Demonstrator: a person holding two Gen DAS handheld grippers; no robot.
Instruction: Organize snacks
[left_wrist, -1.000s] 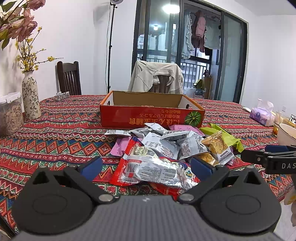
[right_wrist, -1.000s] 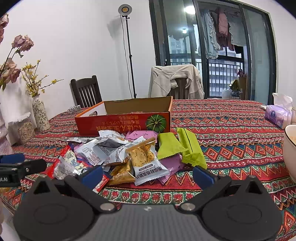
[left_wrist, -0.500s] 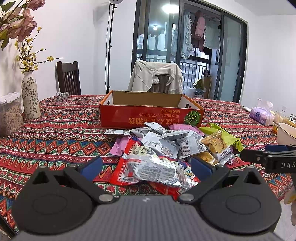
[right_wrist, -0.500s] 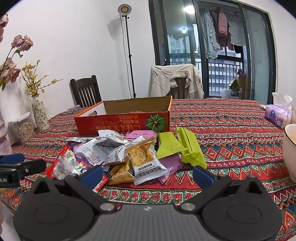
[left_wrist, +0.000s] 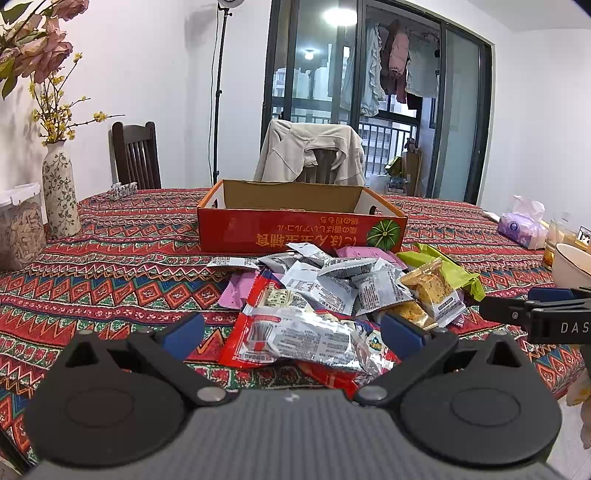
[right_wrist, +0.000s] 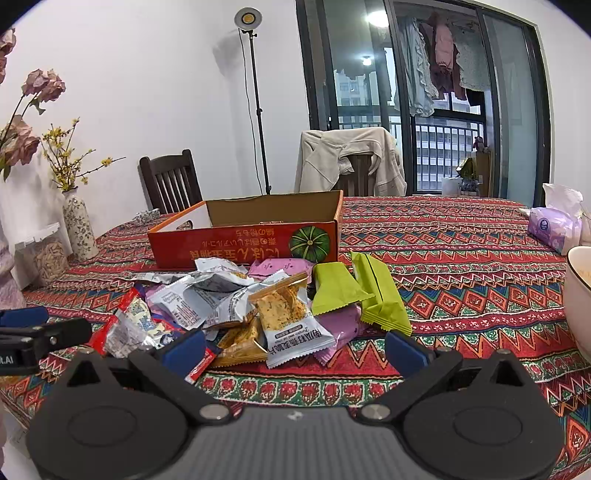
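Both tongs (left_wrist: 291, 334) (right_wrist: 293, 347) spread, apparently empty, at table edge (right_wrist: 295, 387) before snack pile (left_wrist: 332, 291).

Left gripper (left_wrist: 291, 334) jaws spread, empty; snack pile (left_wrist: 332, 295) before red box (left_wrist: 301, 230).

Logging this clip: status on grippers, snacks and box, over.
Left gripper open, empty. Right gripper open, empty. Snack pile loose on tablecloth, in front of the red box. Nothing blocking.
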